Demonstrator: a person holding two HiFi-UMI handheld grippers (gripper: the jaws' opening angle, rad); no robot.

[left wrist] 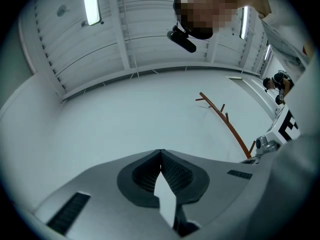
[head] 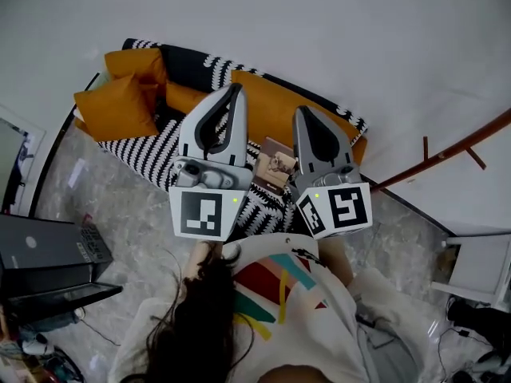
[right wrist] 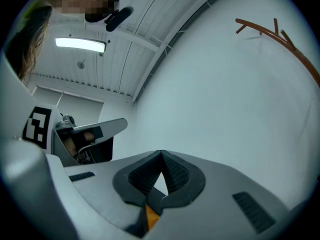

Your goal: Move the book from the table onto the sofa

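Book (head: pixel 276 166): flat on the sofa (head: pixel 271 106) seat, cover up, orange upholstery behind it, black-and-white striped throw (head: pixel 148 154) on its near side. Off the table, so placement apparently done. Touching neither gripper.

Left gripper (head: pixel 236 88): jaws fully together, tip to tip, nothing between them. Own view filled with bare white wall and ceiling, so tilted upward with no target ahead. Reads as clear of the book, not lined up for a grab.

Right gripper (head: pixel 303 112): same, jaws closed at the tips and empty. Sliver of orange below the pads probably sofa fabric behind, not a held item. Also angled up at the wall.

Both held side by side above the seat, book visible in the gap between them in the head view. Likely reason: flanking the drop spot, kept high to avoid nudging the book.

Orange cushions (head: pixel 120 102) piled at the far left end, well apart from the book, so no push from there. Flat lie on soft fabric: unlikely to slide.

Table not identifiable in any view. Clearance from the seat's front edge hidden behind the grippers; cannot tell.
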